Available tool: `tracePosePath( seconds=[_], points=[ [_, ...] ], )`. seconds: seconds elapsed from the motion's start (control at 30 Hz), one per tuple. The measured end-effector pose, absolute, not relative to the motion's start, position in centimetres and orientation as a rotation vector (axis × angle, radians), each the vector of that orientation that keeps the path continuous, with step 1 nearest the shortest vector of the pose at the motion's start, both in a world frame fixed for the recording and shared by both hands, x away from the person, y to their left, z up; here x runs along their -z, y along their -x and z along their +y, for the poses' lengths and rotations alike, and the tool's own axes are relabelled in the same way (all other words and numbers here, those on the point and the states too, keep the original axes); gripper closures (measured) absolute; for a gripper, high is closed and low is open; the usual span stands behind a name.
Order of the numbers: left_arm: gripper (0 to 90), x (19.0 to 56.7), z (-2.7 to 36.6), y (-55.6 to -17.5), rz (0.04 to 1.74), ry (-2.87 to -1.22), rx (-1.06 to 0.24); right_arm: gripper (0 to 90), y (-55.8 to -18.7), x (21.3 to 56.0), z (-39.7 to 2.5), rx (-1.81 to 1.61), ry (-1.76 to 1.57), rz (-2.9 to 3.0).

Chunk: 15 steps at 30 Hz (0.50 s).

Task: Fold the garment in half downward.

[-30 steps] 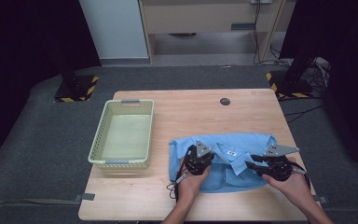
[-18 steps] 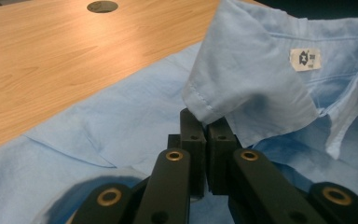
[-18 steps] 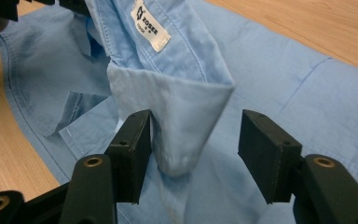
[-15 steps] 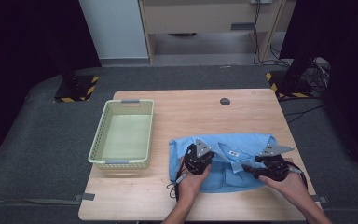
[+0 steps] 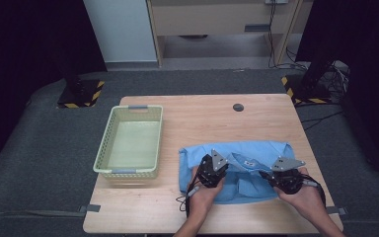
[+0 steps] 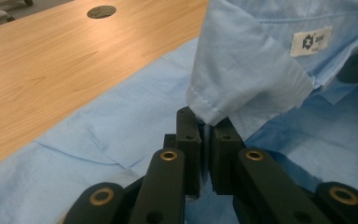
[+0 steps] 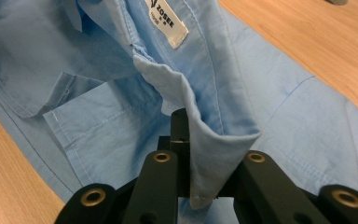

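Since a second ago the right gripper [image 5: 265, 174] has crept slightly inward toward the shirt's middle, while the left gripper [image 5: 216, 165] sits much where it was. Both work at the near end of the wooden table [image 5: 202, 113], where the blue shirt [image 5: 249, 185] lies spread flat on the right half, its far edge folded over and its collar facing up. To the shirt's left, just beside it, stands a pale green basket [image 5: 109, 143]. Near the table's far edge is a small dark round disc [image 5: 238, 107].

From the left gripper view, the jaws are pressed together on a corner of the collar [image 6: 242, 70], the stitched cloth point rising out from between them, with a white label [image 6: 311, 41] farther off. From the right gripper view, the jaws are likewise pinched on a fold of the collar [image 7: 200, 140], which drapes down over them; a white label [image 7: 168, 21] sits beyond.
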State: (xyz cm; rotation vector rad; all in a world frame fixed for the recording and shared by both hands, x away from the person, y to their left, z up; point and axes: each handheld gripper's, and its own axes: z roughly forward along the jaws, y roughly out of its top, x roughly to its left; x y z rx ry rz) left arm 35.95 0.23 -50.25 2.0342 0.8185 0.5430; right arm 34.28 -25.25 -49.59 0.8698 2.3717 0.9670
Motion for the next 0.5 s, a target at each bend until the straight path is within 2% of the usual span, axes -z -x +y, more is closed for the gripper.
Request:
tracePosePath(
  seconds=[0.07,0.17,0.33,0.4,0.5],
  points=[
    [79.4,50.5,0.3,-35.7,0.819,-2.05,-0.535,83.3,-34.1,49.7,-25.1,-0.955,-0.862,2.371],
    [59.9,50.9,0.6,-35.4,0.836,-2.083,-0.521,83.4,-33.9,49.9,-25.1,-0.959,-0.855,2.37],
    [38.2,51.2,0.5,-35.5,0.841,-2.098,-0.466,83.4,-33.6,50.0,-25.2,-0.962,-0.854,2.357],
    [33.5,51.4,0.0,-35.4,0.833,-2.111,-0.446,83.2,-33.5,50.0,-25.2,-0.967,-0.856,2.358],
    [33.0,51.5,-0.5,-35.1,0.834,-2.113,-0.461,81.5,-33.3,50.3,-25.1,-0.967,-0.849,2.36]
  ],
)
